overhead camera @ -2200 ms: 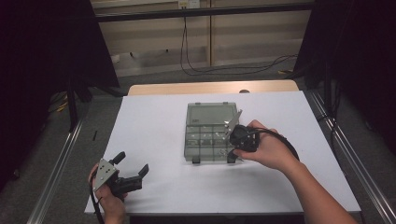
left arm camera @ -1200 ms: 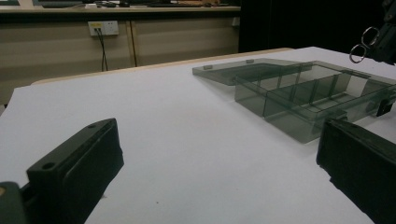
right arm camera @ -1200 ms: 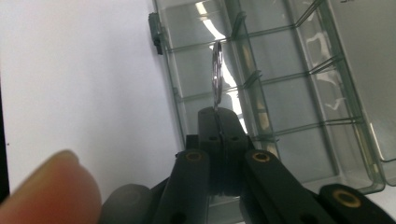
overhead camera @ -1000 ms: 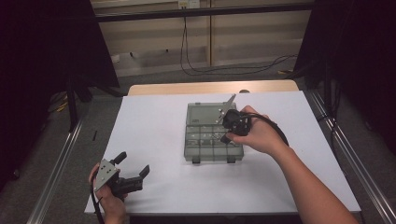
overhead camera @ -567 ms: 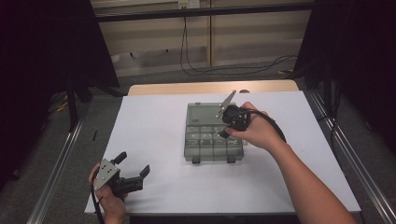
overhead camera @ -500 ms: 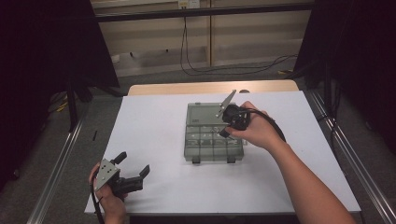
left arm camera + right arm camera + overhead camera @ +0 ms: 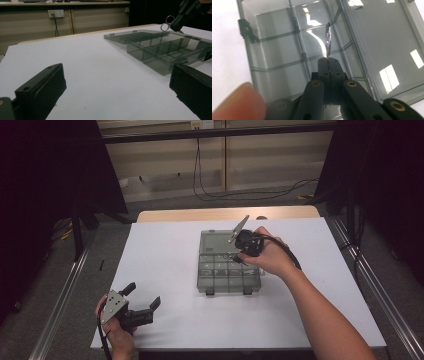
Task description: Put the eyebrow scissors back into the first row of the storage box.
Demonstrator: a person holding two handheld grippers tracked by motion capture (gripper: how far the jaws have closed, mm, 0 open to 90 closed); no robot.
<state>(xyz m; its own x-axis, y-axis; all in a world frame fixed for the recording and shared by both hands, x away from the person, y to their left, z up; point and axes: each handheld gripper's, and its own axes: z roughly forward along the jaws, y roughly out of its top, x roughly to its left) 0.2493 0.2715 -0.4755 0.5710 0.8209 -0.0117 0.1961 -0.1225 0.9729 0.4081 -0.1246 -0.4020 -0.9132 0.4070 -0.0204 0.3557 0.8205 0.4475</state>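
small metal ring [image 7: 328,37], prob a key ring or washer, is pinched edge-on between the tips of the right gripper [image 7: 328,61], jaws closed tight on it; it hangs in the air above the open smoky-clear compartment box [image 7: 227,270], over the back row of cells near the hinge line. in the left gripper view the ring [image 7: 165,26] shows at the tip of that tool, lifted clear of the box walls [image 7: 160,52], touching nothing else. step in hand looks like carrying the ring out of, or between, compartments; can't tell which cell it belongs to. next move prob calls for a steady carry w/o loosening the pinch, since the ring is thin and held by its edge only, then lowering it straight down so it doesn't catch a divider. left gripper [image 7: 137,307] rests near the front left corner of the table w/ jaws wide apart, holding nothing, well apart from the box. box lid [image 7: 217,242] lies flat open behind the tray. surface is a white table top [image 7: 165,255], bare otherwise; beyond it a wood edge, a beige wall w/ a socket and cables [image 7: 200,170], dark curtains on both sides.
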